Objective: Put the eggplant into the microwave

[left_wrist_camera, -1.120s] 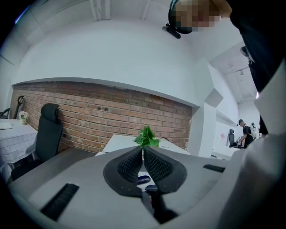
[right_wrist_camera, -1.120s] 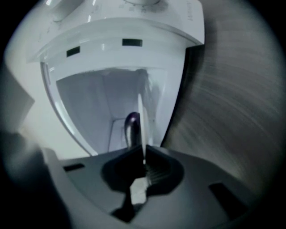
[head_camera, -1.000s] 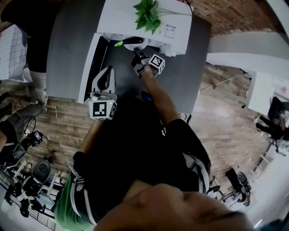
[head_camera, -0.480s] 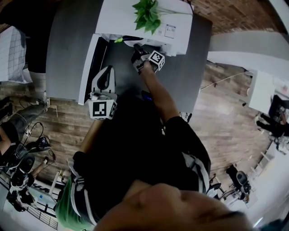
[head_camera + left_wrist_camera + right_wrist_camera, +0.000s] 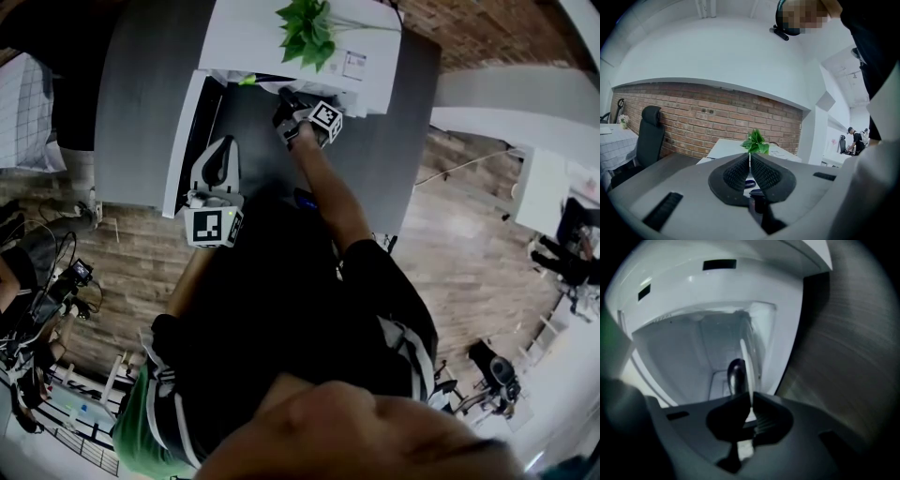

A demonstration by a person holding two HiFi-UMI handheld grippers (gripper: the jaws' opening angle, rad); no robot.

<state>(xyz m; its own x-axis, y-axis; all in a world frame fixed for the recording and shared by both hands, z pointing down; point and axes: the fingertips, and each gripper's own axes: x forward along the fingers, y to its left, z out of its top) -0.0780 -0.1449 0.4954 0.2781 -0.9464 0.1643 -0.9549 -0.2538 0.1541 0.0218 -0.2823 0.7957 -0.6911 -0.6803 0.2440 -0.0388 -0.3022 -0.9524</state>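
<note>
- The eggplant (image 5: 736, 376) is inside the white cavity of the microwave (image 5: 246, 37), just past the tips of the right gripper (image 5: 751, 394) and a little to their left.
- I cannot tell if the tips touch it.
- The jaws of the right gripper are pressed together with only a thin line between them, and nothing is clamped between them.
- In the head view only the green stem end of the eggplant shows, at the edge of the microwave opening, beside the open door (image 5: 183, 141).
- The left gripper (image 5: 750, 159) has its jaws together too and holds nothing; it hangs near the lower end of the door, well apart from the eggplant.
- Compared with one second ago, the right gripper is closer to the opening and the eggplant is deeper inside, so less of its dark body is visible.
- The left gripper has not moved.
</note>
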